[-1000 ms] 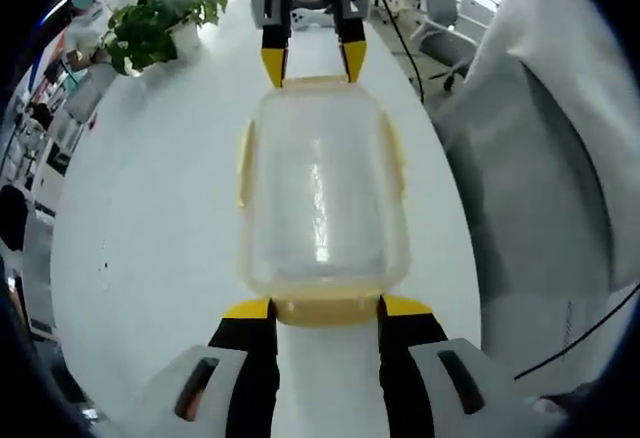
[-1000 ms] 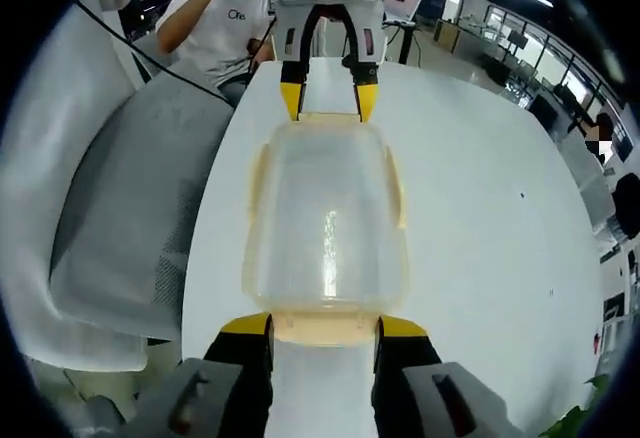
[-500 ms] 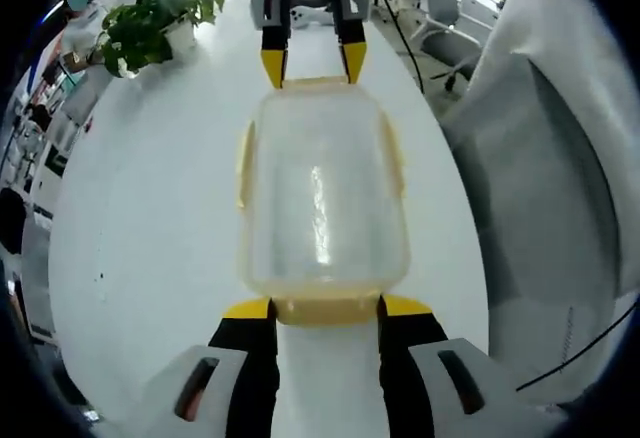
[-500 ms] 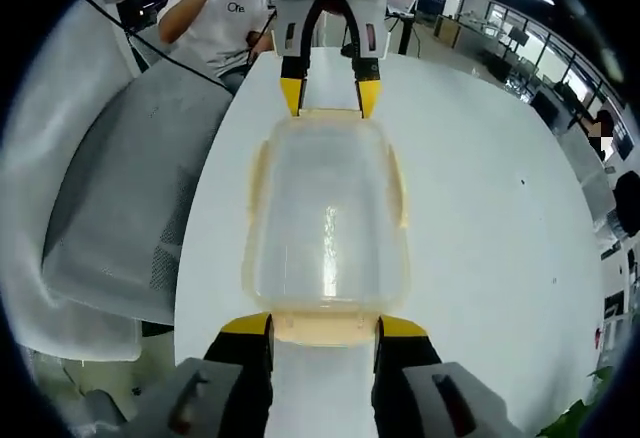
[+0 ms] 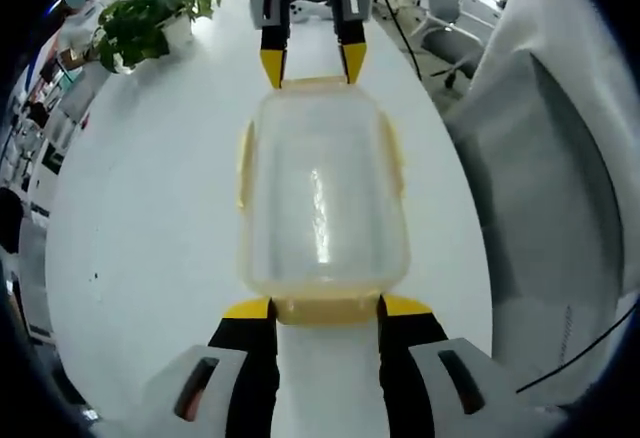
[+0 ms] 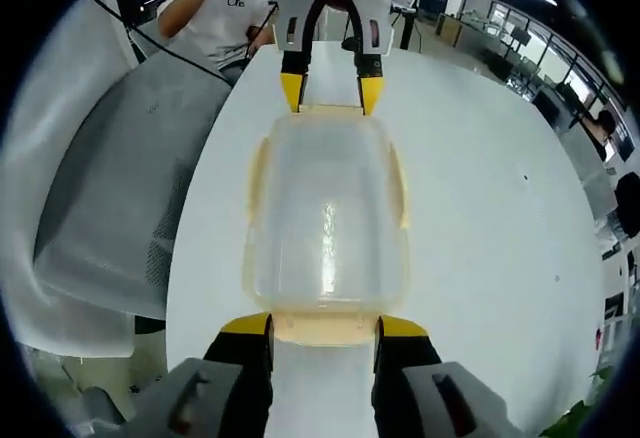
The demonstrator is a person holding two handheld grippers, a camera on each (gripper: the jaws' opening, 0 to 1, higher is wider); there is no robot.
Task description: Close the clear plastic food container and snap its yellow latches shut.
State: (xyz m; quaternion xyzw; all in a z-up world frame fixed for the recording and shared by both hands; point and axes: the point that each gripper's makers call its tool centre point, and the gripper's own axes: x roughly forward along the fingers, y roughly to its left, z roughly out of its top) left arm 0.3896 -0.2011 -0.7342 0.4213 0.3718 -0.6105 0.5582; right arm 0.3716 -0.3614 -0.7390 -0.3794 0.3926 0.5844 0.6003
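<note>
The clear plastic container (image 5: pixel 322 198) lies lengthwise between my two grippers over the white table (image 5: pixel 150 238), lid on top. In the left gripper view my left gripper (image 5: pixel 325 308) has its yellow-tipped jaws closed against the sides of the near yellow end latch (image 5: pixel 325 310). The right gripper (image 5: pixel 311 63) holds the far end latch the same way. The right gripper view mirrors this: my right gripper (image 6: pixel 322 326) is on the near latch (image 6: pixel 322 328), the left gripper (image 6: pixel 329 93) at the far end of the container (image 6: pixel 325 208). Yellow side latches (image 5: pixel 245 163) lie along the long sides.
A potted plant (image 5: pixel 140 23) stands on the table at the far left in the left gripper view. A white mesh chair (image 6: pixel 110 178) sits beside the table edge, and a person in a white shirt (image 6: pixel 215 18) is behind it. Office desks lie farther back.
The container stays fixed between both grippers while the background drifts slightly, so the hands and container have shifted a little together over the table. The grip is unchanged.
</note>
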